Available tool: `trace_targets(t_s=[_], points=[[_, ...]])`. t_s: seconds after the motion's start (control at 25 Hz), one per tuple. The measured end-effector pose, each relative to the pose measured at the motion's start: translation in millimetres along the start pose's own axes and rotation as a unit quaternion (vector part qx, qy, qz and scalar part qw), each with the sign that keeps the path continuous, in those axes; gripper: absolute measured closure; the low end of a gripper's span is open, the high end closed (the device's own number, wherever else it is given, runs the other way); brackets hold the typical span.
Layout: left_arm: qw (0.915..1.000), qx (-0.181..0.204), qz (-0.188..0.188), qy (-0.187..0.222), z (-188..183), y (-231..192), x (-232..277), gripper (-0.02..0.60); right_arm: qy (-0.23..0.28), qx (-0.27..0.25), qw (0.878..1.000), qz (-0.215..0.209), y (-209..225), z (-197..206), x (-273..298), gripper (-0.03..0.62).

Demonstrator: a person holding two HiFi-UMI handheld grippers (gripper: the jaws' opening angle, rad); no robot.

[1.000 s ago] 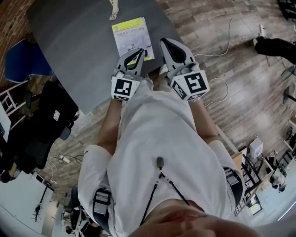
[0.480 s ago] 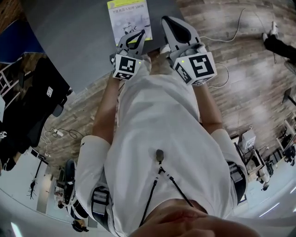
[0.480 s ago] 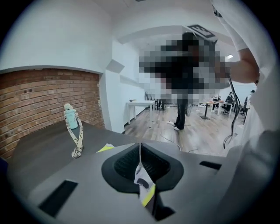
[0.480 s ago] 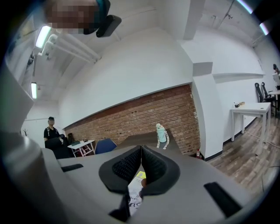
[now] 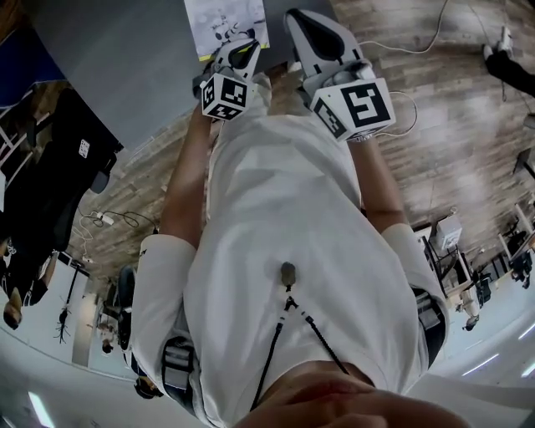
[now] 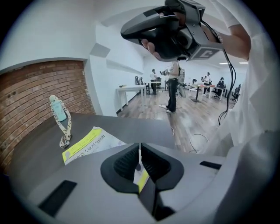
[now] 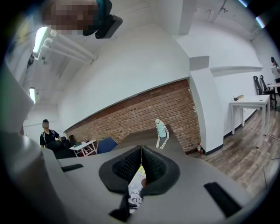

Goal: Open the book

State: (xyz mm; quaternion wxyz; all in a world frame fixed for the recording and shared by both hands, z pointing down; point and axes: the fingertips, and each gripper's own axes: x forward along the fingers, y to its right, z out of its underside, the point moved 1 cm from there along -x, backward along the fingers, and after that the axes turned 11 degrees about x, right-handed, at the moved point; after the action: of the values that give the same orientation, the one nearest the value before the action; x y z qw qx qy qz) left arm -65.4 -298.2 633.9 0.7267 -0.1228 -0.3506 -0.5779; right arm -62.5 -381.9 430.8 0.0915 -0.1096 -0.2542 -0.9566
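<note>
- The book (image 5: 224,18) lies closed and flat on the bench (image 5: 125,67). The opening is not yet begun, so the whole task is left.
- The left claw (image 6: 140,151) is clenched on nothing, jaws pressed together. The book's near edge lies just below and ahead of its tips.
- The right claw (image 7: 141,153) is also clenched and empty. The book lies below it and to its left.

**Head view:** from the person's head, looking steeply down the torso (image 5: 284,251) to the near edge of the table (image 5: 125,58).
**Left gripper view:** low over the table, facing along its jaws past the book (image 6: 87,142) toward the wooden floor (image 6: 192,122).
**Right gripper view:** close above the table, facing the brick wall (image 7: 144,113).

All three views share the book. Both gripper views share the lanyard (image 6: 59,120).
</note>
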Motion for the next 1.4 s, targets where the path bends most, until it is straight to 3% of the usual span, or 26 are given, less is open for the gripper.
trace_targets(t_s=[0.28, 0.44, 0.56, 0.84, 1.4], points=[[0.9972, 0.050, 0.038, -0.041, 20, 11, 21, 0.552, 0.001, 0.011, 1.000, 0.015, 14, 11, -7, 0.557], [0.9914, 0.088, 0.070, -0.066, 30, 20, 25, 0.549, 0.005, 0.018, 1.000, 0.025, 15, 11, -10, 0.557], [0.9846, 0.119, 0.095, -0.086, 37, 30, 27, 0.457, 0.007, 0.022, 0.999, 0.032, 13, 15, -15, 0.557], [0.9761, 0.163, 0.087, -0.114, 45, 26, 34, 0.457, 0.013, 0.028, 0.998, 0.047, 17, 19, -21, 0.557], [0.9727, 0.169, 0.090, -0.131, 55, 29, 33, 0.508, 0.016, 0.026, 0.998, 0.050, 14, 20, -22, 0.557]])
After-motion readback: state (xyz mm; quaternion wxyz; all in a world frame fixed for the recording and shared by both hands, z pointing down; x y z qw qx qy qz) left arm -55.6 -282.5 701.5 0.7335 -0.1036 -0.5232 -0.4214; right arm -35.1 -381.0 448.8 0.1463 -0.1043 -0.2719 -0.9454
